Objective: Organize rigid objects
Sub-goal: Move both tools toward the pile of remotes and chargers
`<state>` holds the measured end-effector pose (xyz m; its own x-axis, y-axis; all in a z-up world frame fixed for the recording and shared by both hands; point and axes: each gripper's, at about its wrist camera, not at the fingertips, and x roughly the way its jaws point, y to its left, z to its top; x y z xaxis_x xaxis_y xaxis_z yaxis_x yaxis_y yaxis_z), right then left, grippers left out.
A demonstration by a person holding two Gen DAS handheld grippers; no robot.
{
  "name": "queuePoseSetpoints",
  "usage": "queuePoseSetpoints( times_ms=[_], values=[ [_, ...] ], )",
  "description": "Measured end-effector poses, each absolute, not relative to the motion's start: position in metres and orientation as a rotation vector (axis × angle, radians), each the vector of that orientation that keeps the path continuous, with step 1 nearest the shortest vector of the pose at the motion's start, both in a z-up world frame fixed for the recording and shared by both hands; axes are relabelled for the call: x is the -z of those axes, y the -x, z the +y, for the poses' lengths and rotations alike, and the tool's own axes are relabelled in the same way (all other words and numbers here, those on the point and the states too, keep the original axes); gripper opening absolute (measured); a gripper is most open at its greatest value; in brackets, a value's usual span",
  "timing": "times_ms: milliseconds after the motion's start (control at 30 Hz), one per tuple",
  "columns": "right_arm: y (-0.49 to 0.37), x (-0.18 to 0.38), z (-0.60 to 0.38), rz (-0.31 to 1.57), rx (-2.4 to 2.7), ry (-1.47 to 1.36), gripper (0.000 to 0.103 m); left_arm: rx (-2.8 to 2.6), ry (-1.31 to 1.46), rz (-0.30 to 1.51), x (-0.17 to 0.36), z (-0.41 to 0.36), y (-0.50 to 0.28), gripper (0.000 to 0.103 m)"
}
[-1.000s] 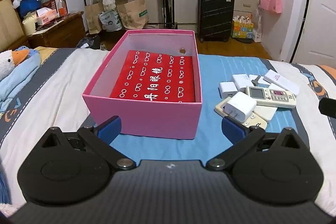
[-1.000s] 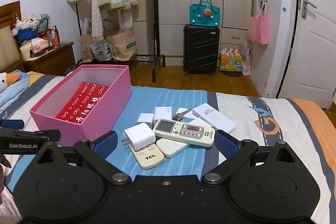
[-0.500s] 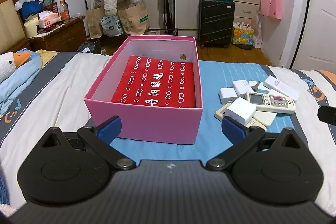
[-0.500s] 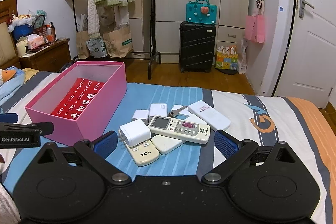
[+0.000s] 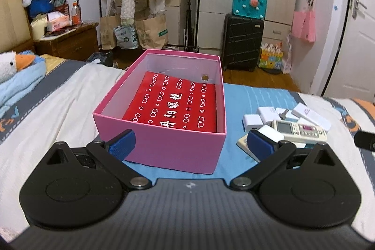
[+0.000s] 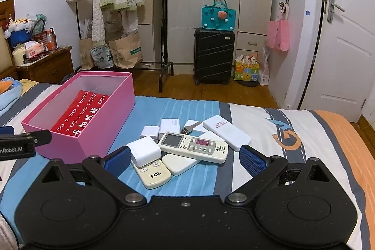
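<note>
Where the left wrist view looks along its fingers, the left gripper (image 5: pixel 189 144) hangs with blue pads spread wide, holding nothing. Between them sits an open pink cardboard box (image 5: pixel 164 151) on the striped bedspread (image 5: pixel 58 114); its near wall fills the gap. Inside lies a flat red packet printed with white glasses shapes (image 5: pixel 173 107). Right of the box, apart from it: a cluster of white chargers and remotes (image 5: pixel 288 123), partly hidden behind the right pad. A light blue blanket with a plush duck (image 5: pixel 14 76) lies far left. Black suitcase (image 5: pixel 242 43) with a teal bag on top stands on the floor beyond.

Right wrist view: right gripper (image 6: pixel 185 158) fingers likewise wide apart, empty. Pile lies between and just ahead of them. A white cube charger (image 6: pixel 144 150) rests on a cream remote marked TCL (image 6: pixel 153 175), close to the left pad. A long cream remote with a small screen (image 6: pixel 193 147) lies across a blank white slab (image 6: pixel 180 163). Behind: two smaller white adapters (image 6: pixel 161 128), a metal key (image 6: pixel 191 127), a white oblong case (image 6: pixel 226 131). Pink box to the left, near the pile, not touching. The other gripper's black tip (image 6: pixel 23 142) juts in front of the box's near corner.
</note>
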<state>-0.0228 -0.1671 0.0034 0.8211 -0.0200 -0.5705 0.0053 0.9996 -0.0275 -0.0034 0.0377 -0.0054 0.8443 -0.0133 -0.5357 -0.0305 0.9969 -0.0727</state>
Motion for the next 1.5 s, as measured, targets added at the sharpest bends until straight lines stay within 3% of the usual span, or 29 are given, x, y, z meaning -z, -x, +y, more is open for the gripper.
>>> queuePoseSetpoints(
  times_ms=[1500],
  values=[
    [0.0208, 0.0046, -0.1666, 0.630, 0.011, 0.024, 0.100, 0.103, 0.074, 0.638, 0.0086, 0.0340, 0.0021, 0.103]
  ],
)
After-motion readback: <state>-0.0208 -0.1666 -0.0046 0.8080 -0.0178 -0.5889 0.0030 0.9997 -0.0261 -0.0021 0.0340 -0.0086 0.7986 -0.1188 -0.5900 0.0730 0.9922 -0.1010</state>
